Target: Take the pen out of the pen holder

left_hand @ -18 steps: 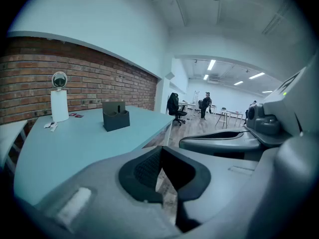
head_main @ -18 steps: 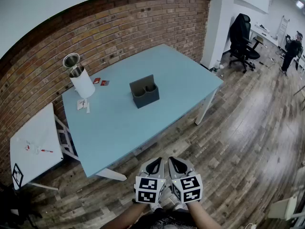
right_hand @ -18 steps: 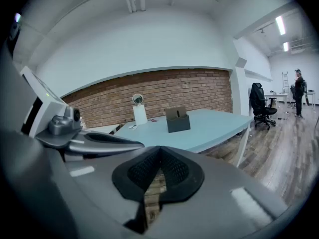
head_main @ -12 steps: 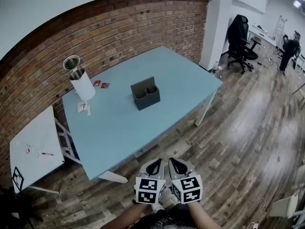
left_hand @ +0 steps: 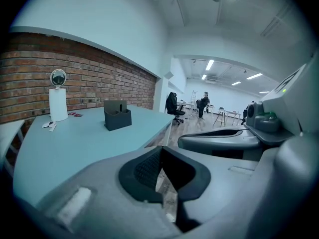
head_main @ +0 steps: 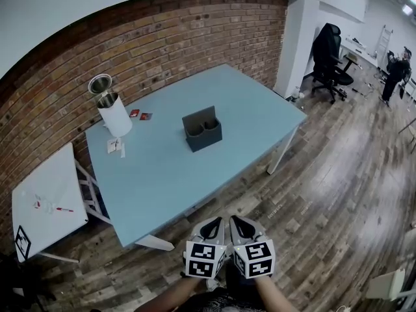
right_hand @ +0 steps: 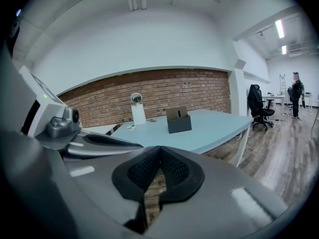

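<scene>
Both grippers empty, well short of the pen holder (head_main: pixel 202 129)
Table (head_main: pixel 195 174) bears it; left gripper (head_main: pixel 209 229) and right gripper (head_main: pixel 242 227) hang well before it, fingers pressed together. Inside it the pen (right_hand: pixel 179 113), seemingly a slim dark upright stick, looks light, stiff, slick: pinch its exposed top.

head: high, steeply down | gripper views: low, level, far | shared: blue table (head_main: pixel 162 168) (all three)
</scene>
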The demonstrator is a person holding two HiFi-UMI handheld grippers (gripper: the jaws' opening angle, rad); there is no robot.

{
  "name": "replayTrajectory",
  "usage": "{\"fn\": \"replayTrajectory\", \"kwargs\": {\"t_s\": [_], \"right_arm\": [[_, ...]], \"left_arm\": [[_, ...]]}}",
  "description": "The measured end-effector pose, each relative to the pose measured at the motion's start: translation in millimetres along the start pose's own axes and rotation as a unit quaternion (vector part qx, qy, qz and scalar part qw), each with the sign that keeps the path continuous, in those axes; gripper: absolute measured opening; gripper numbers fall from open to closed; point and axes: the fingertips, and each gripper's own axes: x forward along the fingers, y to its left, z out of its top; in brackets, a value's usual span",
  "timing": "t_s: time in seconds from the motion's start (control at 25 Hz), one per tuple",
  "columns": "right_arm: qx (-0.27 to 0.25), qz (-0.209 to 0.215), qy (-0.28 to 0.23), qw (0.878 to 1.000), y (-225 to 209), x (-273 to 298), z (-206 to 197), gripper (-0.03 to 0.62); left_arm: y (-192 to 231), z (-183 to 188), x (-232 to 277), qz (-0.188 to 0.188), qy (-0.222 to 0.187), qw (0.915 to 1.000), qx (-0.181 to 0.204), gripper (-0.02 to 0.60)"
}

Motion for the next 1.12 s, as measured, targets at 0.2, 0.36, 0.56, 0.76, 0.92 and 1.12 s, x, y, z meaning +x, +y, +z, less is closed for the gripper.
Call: {"fn": "replayTrajectory", "kwargs": {"t_s": [0.2,0.36,0.56,0.76,0.92,1.12], "right_arm": [[0.001,0.013,0.004,1.000,-5,20,3,0.005],[-0.003,0.026,0.003,1.000,-14,43,12,0.005],[-0.006,0.042,0.011,0.999,-27,67,21,0.005],[0.002,0.052,0.019,0.998,-40,89,24,0.005],[0.011,0.063,0.023,0.998,-48,106,26,0.005],[0.011,0.076,0.029,0.997,-59,125,34,0.005]], "left_arm": [[14,3,13,0.013,0.006,0.9999,-0.002,-0.002],[29,9,28,0.026,0.009,0.9996,-0.010,-0.002],[43,23,51,0.040,0.009,0.9990,-0.016,-0.002],[51,28,72,0.044,0.019,0.9987,-0.018,-0.002],[60,31,86,0.054,0.029,0.9979,-0.020,-0.002],[72,38,106,0.066,0.036,0.9969,-0.022,-0.002]]}}
